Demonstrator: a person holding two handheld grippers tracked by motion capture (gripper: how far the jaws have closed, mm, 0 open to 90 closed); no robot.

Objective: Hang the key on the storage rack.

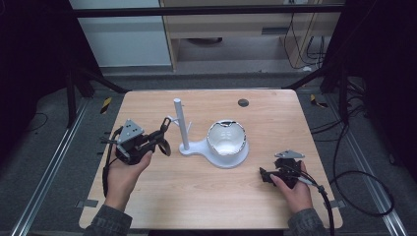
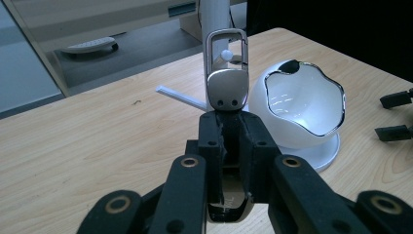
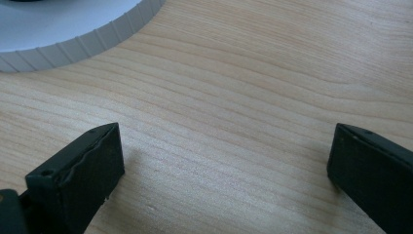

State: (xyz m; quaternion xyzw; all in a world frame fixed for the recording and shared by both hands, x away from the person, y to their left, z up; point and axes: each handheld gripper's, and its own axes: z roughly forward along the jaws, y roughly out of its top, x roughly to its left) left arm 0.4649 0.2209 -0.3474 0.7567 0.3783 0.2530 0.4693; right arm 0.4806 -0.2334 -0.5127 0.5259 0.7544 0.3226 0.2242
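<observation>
— Left gripper [image 2: 233, 127], jaws pinched narrow on what?

— On a silver metal clasp [image 2: 227, 90], taken by its solid lower end, open loop upright above the jaws. Held off the table [image 1: 196, 196], just short of the white post [image 1: 181, 123].

— Handling?

— Judged light, rigid and smooth, so likely slippery between the pads. Best taken across the flat solid end, leaving the loop free.

— Beyond the loop?

— Small round-tipped peg [image 2: 226, 54], framed through it in the left gripper view, in front of the post. Touching or apart: impossible to tell.

— Farther out?

— White bowl [image 1: 226, 137] with a wavy chrome rim, seated on the stand's round base [image 1: 195, 147], right of the post. Right gripper [image 1: 268, 174], jaws spread wide and holding nothing, resting low on the wooden table, near the base's ribbed edge.
</observation>
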